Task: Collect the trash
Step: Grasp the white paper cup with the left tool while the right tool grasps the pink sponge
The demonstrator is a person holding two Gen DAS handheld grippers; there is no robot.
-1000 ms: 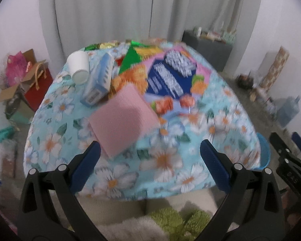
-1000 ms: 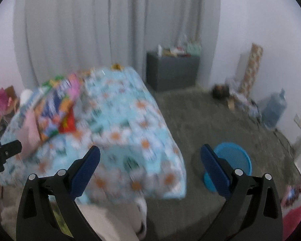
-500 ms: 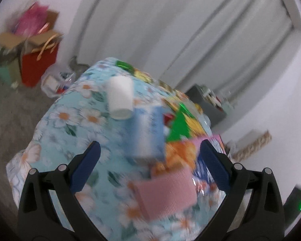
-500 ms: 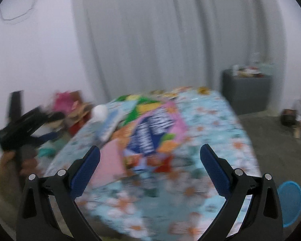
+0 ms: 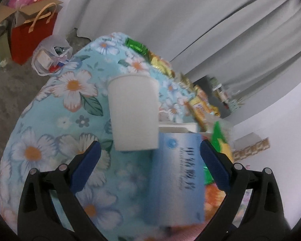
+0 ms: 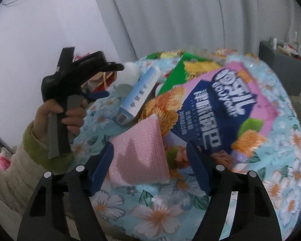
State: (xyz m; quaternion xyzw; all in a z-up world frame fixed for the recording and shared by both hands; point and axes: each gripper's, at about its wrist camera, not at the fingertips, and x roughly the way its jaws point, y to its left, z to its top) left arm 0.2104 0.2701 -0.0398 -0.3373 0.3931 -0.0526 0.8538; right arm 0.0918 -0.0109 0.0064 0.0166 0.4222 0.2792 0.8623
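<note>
A white paper cup (image 5: pixel 133 113) lies on its side on the floral tablecloth (image 5: pixel 50 140), just ahead of my open left gripper (image 5: pixel 150 156). A blue-and-white box (image 5: pixel 178 176) lies between the left jaws, towards the right one. In the right wrist view my open right gripper (image 6: pixel 150 164) straddles a pink sponge cloth (image 6: pixel 139 156). The cup (image 6: pixel 128 76), the box (image 6: pixel 139 94), a large pink-and-blue snack bag (image 6: pixel 220 110) and a green wrapper (image 6: pixel 182 68) lie beyond it. The left gripper (image 6: pixel 102 80) hovers by the cup.
Green and yellow wrappers (image 5: pixel 158 60) line the table's far edge. On the floor at left stand a red gift bag (image 5: pixel 30 36), a cardboard box (image 5: pixel 16 10) and a plastic bag of rubbish (image 5: pixel 52 54). A grey cabinet (image 6: pixel 283 64) stands at the back right. Curtains hang behind.
My left gripper has closed in on the cup and the blue box. My right gripper has swung left and down over the table until the pink cloth lies between its jaws.
</note>
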